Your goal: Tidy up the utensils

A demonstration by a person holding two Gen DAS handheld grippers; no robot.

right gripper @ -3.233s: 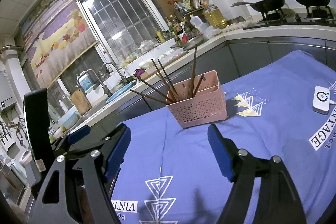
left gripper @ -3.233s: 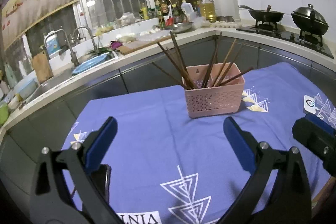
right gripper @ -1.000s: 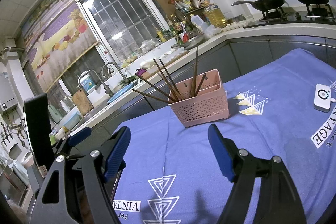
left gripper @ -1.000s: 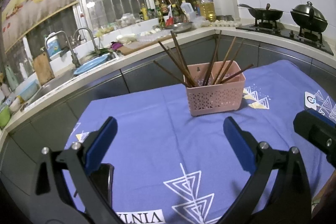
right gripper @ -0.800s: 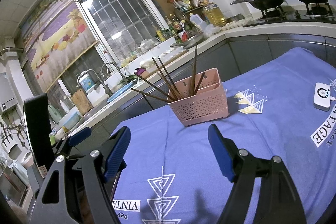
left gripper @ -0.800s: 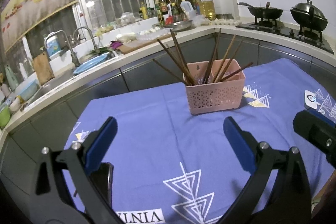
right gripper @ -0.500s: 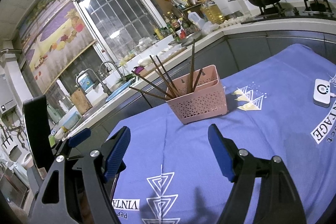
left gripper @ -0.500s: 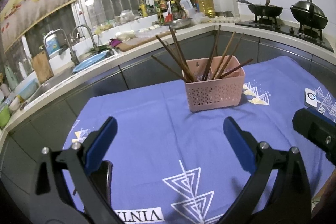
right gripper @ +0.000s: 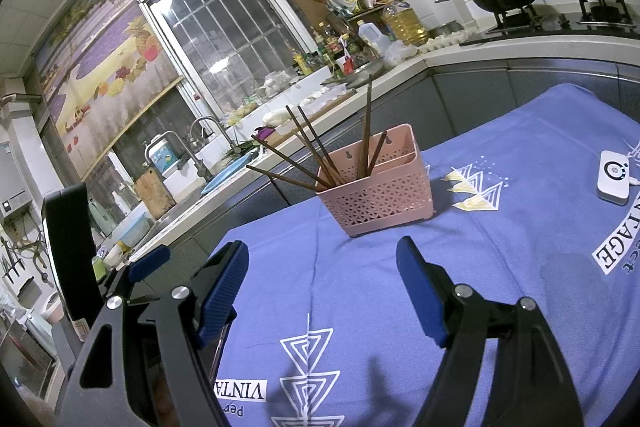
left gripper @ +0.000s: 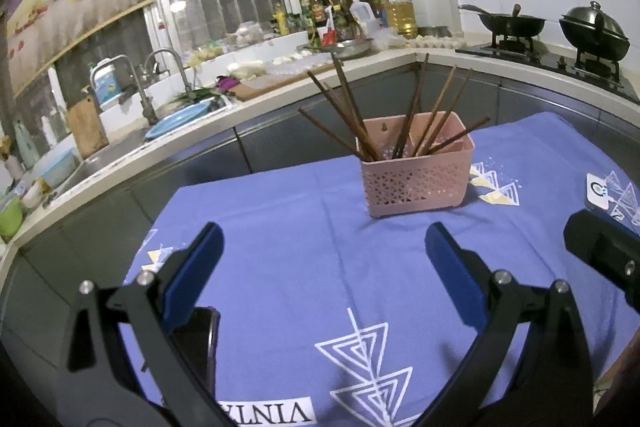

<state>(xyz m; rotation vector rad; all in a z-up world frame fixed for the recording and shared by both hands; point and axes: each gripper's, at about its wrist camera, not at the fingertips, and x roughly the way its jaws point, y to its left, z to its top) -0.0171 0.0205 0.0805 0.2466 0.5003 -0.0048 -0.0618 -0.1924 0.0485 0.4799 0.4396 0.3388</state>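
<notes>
Both grippers — left (left gripper: pixel 320 251) and right (right gripper: pixel 322 269) — hover spread and empty before the pink basket (left gripper: pixel 416 179) of chopsticks (left gripper: pixel 352 115) near the tabletop's (left gripper: pixel 280 239) far edge.

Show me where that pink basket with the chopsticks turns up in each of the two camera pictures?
Left wrist view: the pink basket stands right of centre on the blue tablecloth, beyond the open fingers.
Right wrist view: the pink basket sits near the middle, ahead of the open fingers.
Shared landmark: the white device lies on the cloth to the basket's right in both.
</notes>
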